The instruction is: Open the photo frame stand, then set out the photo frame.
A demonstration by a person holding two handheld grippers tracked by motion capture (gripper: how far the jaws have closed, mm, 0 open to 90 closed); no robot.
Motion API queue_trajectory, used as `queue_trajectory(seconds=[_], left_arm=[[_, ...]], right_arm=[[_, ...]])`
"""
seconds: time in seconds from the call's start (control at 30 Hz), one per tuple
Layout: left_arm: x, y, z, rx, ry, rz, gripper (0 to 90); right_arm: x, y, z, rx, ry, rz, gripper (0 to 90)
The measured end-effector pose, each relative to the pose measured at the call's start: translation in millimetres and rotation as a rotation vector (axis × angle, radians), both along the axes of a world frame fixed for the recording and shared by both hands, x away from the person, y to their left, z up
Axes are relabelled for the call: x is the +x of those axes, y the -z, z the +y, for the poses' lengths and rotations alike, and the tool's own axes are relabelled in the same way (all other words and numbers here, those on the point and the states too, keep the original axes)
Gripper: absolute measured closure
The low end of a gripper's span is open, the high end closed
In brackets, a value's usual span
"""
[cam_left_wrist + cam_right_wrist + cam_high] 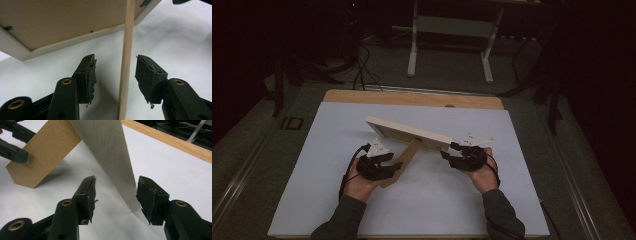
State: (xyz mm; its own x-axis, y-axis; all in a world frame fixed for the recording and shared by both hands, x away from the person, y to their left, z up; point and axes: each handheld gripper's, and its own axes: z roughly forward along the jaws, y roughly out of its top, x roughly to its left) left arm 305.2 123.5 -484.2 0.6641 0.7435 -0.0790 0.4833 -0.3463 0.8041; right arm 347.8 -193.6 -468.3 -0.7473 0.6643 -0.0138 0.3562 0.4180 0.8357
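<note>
A pale wooden picture frame (407, 131) stands tilted on the white table sheet (437, 210), propped by its brown board stand (404, 160). My left gripper (394, 161) is at the stand. In the left gripper view the stand's thin edge (126, 75) runs between the jaws of the left gripper (116, 67), with a gap on each side, below the frame's brown back (62, 20). My right gripper (448, 151) is at the frame's right end. There the pale frame side (112, 157) passes between the open jaws of the right gripper (116, 190), close to the right pad, and the stand (45, 152) lies beyond.
The white sheet covers a table with a wooden strip (412, 97) along its far edge. Behind it, on a dark floor, stand a white metal leg frame (452, 30) and loose cables (362, 70). The left gripper (13, 145) appears at the top left of the right gripper view.
</note>
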Motion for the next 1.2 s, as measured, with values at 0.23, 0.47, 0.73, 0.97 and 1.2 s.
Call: queue_trajectory(seconds=[0.23, 0.47, 0.73, 0.97, 1.2], left_arm=[[0.0, -6.5, 13.9, -0.040, -0.030, -0.012, 49.9], [0.7, -10.7, 22.6, -0.065, -0.054, -0.018, 49.9], [1.0, -14.5, 27.4, -0.083, -0.073, -0.014, 49.5], [2.9, -17.6, 32.4, -0.101, -0.090, -0.004, 50.8], [3.0, -21.2, 35.7, -0.108, -0.119, -0.010, 53.8]], right_arm=[[-0.9, 2.0, -0.7, 0.003, 0.002, 0.009, 48.4], [-2.7, 2.4, -6.9, 0.003, 0.011, 0.016, 48.4], [-6.5, 2.1, -15.8, 0.023, 0.035, 0.011, 51.2], [-8.4, 1.9, -21.9, 0.019, 0.035, 0.024, 54.6], [-8.4, -1.2, -26.4, 0.032, 0.049, 0.022, 64.6]])
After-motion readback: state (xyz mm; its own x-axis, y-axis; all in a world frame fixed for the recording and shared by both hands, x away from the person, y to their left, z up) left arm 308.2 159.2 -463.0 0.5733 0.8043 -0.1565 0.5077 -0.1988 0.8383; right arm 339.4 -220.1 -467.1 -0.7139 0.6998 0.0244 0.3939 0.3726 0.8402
